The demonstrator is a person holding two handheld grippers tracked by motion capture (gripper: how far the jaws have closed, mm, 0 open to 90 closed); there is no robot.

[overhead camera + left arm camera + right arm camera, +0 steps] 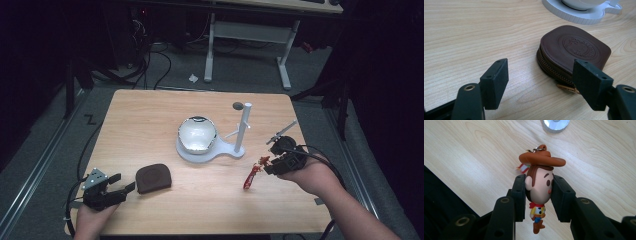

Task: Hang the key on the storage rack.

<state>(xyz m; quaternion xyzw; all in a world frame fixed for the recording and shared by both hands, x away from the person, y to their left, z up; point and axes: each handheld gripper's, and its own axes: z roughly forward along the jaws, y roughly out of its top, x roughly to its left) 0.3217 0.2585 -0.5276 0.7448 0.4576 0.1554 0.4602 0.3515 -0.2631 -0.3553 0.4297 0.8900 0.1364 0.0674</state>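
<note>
The right gripper [539, 188] clamps a cowboy keychain [539, 187] right of the white stand [210, 150]; the left gripper [540, 82] gapes empty beside the brown pouch [574, 50].

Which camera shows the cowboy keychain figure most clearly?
The right gripper view: the cowboy figure is close up, head clamped between the right gripper's fingers. The high view shows it small and blurry, hanging from that gripper.

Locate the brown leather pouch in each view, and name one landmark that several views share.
High view: brown leather pouch lies lower left, beside the left claw.
Left gripper view: pouch right of centre.
Right gripper view: not in it.
Shared landmark: white stand base.
</note>
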